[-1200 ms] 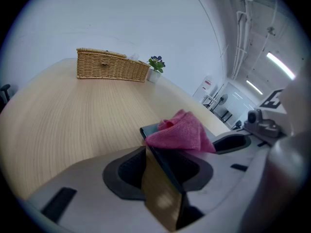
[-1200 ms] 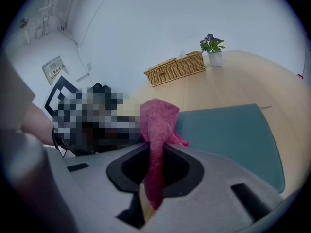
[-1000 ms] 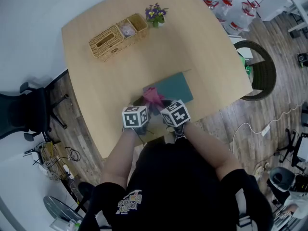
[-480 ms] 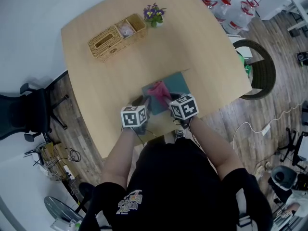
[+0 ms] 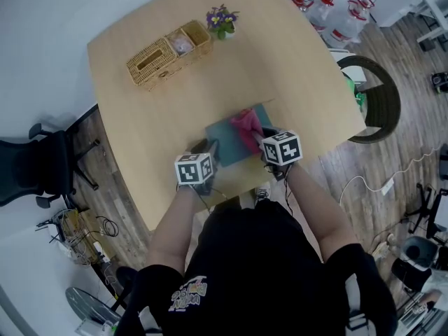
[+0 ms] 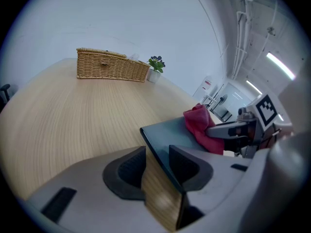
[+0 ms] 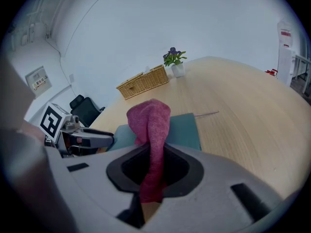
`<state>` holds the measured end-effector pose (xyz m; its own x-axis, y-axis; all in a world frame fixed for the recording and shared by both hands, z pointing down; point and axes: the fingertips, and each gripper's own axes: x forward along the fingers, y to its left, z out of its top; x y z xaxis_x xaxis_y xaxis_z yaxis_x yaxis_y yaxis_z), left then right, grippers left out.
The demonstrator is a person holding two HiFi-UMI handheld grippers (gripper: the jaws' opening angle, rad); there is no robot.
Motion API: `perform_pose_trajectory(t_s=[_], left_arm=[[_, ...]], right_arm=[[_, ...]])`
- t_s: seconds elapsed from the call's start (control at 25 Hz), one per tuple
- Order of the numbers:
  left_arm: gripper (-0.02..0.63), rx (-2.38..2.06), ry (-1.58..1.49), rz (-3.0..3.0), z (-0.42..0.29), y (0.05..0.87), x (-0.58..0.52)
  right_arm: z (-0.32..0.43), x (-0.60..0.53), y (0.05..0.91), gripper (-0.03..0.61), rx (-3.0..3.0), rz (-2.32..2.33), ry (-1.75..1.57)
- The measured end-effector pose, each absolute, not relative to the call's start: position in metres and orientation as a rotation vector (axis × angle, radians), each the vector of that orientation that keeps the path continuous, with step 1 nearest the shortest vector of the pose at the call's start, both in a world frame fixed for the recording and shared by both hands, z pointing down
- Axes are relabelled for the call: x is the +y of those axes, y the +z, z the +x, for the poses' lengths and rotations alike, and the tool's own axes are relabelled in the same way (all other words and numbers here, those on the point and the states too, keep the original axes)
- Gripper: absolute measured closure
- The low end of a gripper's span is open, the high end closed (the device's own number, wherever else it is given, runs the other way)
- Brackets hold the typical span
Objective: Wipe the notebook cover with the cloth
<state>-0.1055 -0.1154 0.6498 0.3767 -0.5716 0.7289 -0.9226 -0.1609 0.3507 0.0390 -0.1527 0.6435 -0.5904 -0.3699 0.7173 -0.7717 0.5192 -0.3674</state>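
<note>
Widest of all was the pale wooden table with rounded corners (image 5: 140, 117), filling the middle of the head view. At its far side sat the long woven wicker basket (image 5: 168, 51), well apart from the action. Nearer the person lay the flat teal-grey notebook (image 5: 225, 140), closed on the tabletop close to the near edge, and that was where both tools met. The left gripper (image 6: 156, 159) sat at the notebook's near left corner, its 2 jaws standing fairly wide with the thin edge of the cover running diagonally through the gap between them, and no pinch on it showed. The right gripper (image 7: 154, 161) was over at the notebook's right side, jaws drawn narrow and clamped on the crumpled pink cloth (image 5: 246, 126). That cloth rose in a bunched fold ahead of the pads and rested on the right part of the teal cover. Smallest on the table was the little potted plant with purple flowers (image 5: 222, 21), just beside the basket's right end.
</note>
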Motion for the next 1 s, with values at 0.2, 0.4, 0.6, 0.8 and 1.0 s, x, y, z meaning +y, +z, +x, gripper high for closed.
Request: perform_pose_trajectory(t_s=[0.2,0.4,0.6,0.8,1.0], left_arm=[[0.471,-1.298,0.559,1.847,-0.105,0.650,-0.116],[0.471,-1.296,0.560,1.845,-0.106,0.651,-0.116],[0.471,-1.297,0.560,1.846,-0.106,0.650,-0.116],[0.471,-1.298,0.563,1.843,-0.106,0.650,-0.116],[0.471,-1.299,0.563,1.846,-0.106,0.650,-0.116]], right_arm=[[0.061,-0.164,0.644,0.512,-2.172,0.993,0.922],[0.082,-0.176,0.645,0.511,-2.147,1.065,0.946],[0.101,-0.187,0.645,0.511,-2.114,1.122,0.950],[0.118,-0.190,0.646,0.511,-2.078,1.170,0.926],[0.137,-0.195,0.640,0.511,-2.050,1.276,0.926]])
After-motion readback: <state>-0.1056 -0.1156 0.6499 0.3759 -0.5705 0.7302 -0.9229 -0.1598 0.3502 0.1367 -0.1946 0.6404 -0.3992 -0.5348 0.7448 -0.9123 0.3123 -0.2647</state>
